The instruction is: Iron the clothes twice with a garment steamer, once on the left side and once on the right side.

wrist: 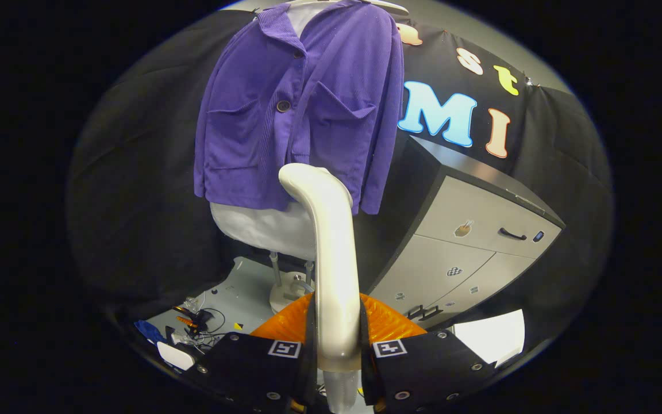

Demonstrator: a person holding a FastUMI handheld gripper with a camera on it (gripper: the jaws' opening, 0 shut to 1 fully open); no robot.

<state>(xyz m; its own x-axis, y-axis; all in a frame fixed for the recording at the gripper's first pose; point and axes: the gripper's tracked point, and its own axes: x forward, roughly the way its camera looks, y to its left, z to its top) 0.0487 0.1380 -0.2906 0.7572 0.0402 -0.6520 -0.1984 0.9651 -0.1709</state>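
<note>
A purple corduroy jacket [302,109] hangs on a white mannequin torso [262,224] ahead of me. My gripper [337,351] is shut on the white garment steamer [331,253], whose handle runs up between the fingers. Its curved head ends near the jacket's lower hem, about at the button placket; whether it touches the cloth I cannot tell. An orange ribbed part [388,322] shows just beyond the fingers, behind the handle.
A grey cabinet [469,241] with drawers stands to the right of the mannequin. The mannequin's round stand base [288,290] sits on the floor below. Cables and small items [193,325] lie on the floor at the lower left. A white panel [492,336] lies at the lower right.
</note>
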